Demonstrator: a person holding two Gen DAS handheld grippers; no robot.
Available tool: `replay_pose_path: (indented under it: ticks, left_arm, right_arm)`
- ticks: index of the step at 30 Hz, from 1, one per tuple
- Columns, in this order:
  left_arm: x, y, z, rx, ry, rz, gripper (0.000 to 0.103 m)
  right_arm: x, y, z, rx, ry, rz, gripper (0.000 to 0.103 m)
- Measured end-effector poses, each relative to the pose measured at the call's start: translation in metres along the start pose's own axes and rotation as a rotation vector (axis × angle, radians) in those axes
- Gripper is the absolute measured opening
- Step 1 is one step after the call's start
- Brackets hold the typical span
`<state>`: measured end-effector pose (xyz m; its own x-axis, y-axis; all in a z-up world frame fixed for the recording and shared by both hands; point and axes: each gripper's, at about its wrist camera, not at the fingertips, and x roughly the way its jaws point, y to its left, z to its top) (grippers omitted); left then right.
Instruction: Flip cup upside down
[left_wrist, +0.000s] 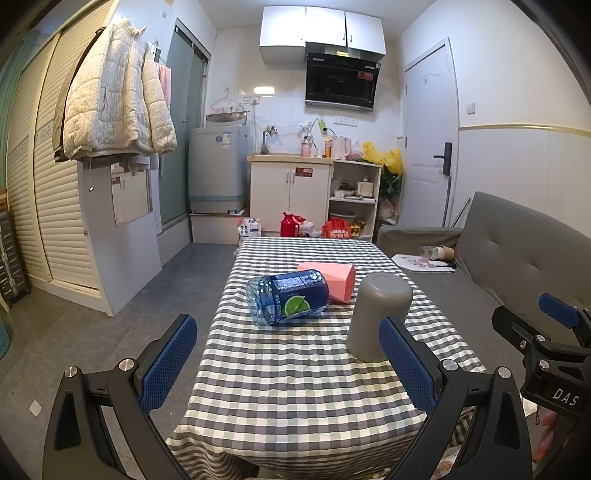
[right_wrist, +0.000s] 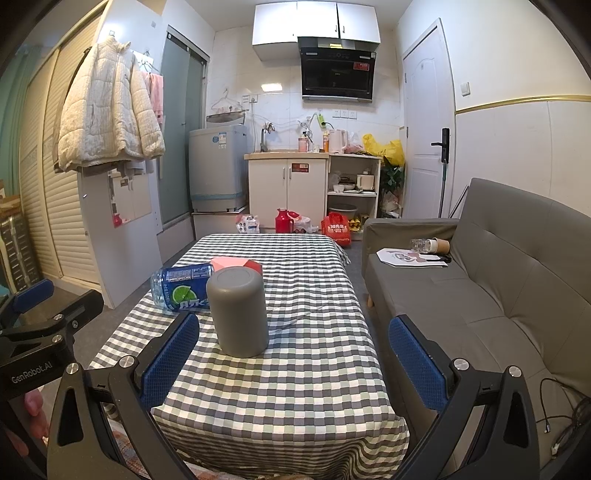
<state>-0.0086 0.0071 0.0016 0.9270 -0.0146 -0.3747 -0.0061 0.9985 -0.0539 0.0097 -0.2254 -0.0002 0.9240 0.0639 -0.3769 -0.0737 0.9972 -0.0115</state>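
Note:
A grey cup stands upside down, base up, on the checked tablecloth; it also shows in the right wrist view. My left gripper is open and empty, held back from the cup, whose lower right edge is behind the right finger. My right gripper is open and empty, with the cup just beyond its left finger. The right gripper also shows at the right edge of the left wrist view.
A blue bottle lies on its side beside the cup, with a pink cup lying behind it. A grey sofa runs along the table's right side. Kitchen cabinets and bags stand beyond the table.

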Motion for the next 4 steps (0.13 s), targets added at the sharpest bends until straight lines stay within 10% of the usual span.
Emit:
replay_pose_path:
  ticks: [4]
  left_arm:
    - [0.0009,-0.0016,-0.0003,0.009,-0.003,-0.002,0.102]
  right_arm:
    - [0.0002,0.0000,0.0003,0.001,0.000,0.000,0.103]
